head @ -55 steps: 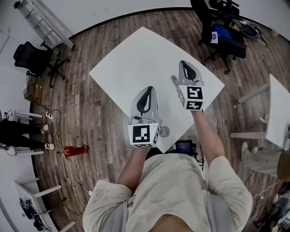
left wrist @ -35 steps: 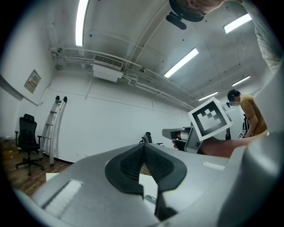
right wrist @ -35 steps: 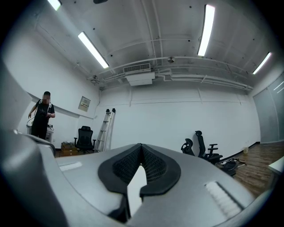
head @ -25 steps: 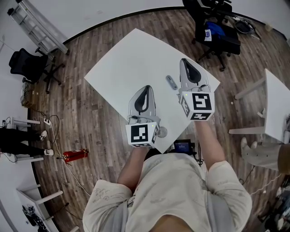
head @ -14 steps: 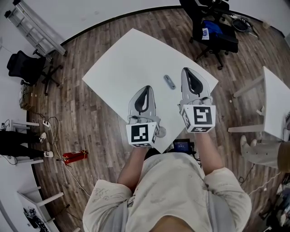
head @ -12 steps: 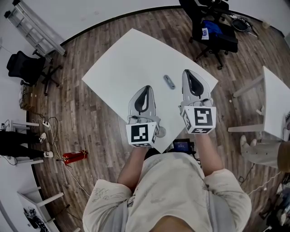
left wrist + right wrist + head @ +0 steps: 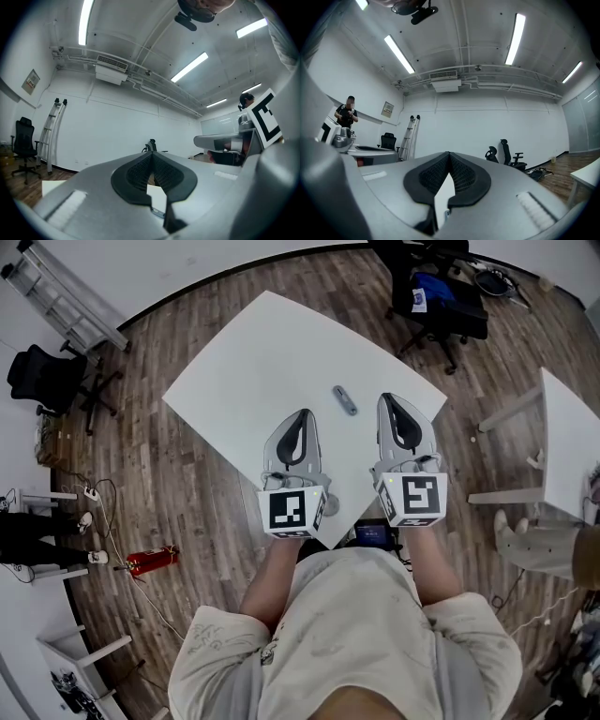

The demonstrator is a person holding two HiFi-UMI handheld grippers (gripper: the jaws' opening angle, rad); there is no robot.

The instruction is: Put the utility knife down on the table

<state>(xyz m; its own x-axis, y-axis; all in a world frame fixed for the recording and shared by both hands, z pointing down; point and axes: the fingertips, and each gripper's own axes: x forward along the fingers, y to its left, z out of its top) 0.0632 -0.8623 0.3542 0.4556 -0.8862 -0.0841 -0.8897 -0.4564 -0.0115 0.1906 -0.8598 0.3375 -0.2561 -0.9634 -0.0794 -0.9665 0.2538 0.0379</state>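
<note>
Count: two grippers, one utility knife (image 7: 345, 400), one table (image 7: 267, 348).

Left gripper (image 7: 302, 412): jaws fully closed, holding nothing. Right gripper (image 7: 391, 397): jaws fully closed, holding nothing.

The utility knife lies flat on the table between the two gripper tips, touching neither.

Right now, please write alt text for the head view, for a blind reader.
A grey utility knife lies alone on the white table. The left gripper and right gripper hover nearer the person, both shut and empty.
</note>
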